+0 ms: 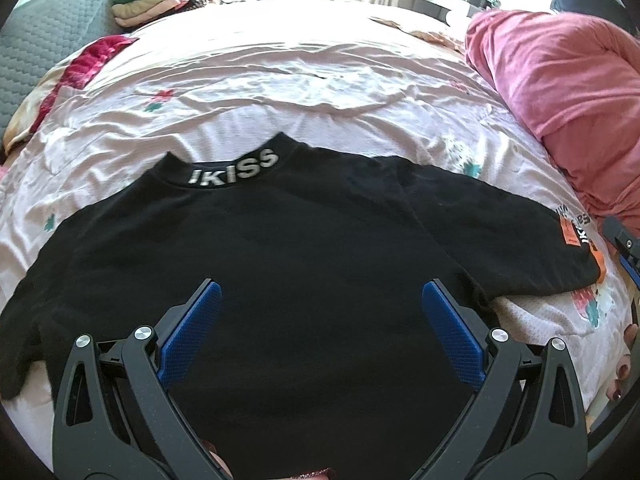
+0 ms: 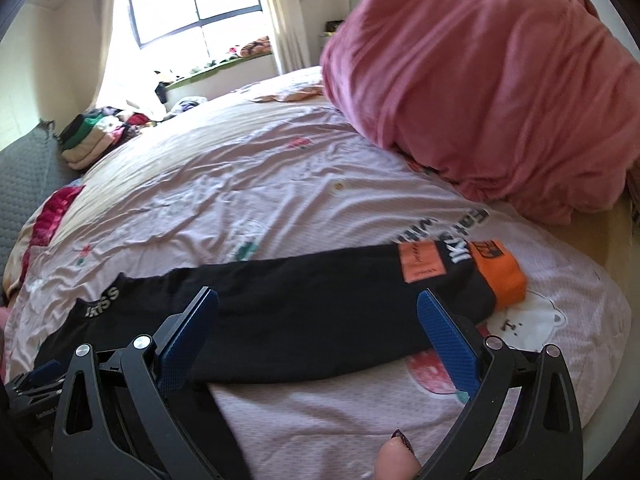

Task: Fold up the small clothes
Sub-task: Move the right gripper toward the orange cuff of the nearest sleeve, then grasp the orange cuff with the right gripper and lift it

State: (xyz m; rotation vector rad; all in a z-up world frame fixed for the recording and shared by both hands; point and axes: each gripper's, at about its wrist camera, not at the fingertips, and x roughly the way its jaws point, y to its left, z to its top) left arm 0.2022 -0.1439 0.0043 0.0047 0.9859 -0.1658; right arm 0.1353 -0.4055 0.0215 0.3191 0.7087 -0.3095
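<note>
A small black top [image 1: 280, 248] with "IKISS" on its collar [image 1: 234, 170] lies flat on the pink bedspread [image 1: 280, 76]. Its right sleeve [image 2: 320, 292] stretches out to an orange cuff [image 2: 502, 276]. My left gripper [image 1: 322, 292] hovers open over the middle of the body, nothing between its blue pads [image 1: 192, 328]. My right gripper [image 2: 318, 300] is open over the right sleeve near the armpit, holding nothing. The other gripper shows at the left edge [image 2: 36, 380] of the right wrist view, and at the right edge [image 1: 620, 240] of the left wrist view.
A bulky pink blanket [image 2: 480, 88] is heaped at the right of the bed. A stack of folded clothes [image 1: 148, 0] sits at the far left corner beside a grey quilted cushion [image 1: 44, 40]. A window [image 2: 192, 4] is behind. A person's thumb [image 2: 396, 460] shows at the bottom.
</note>
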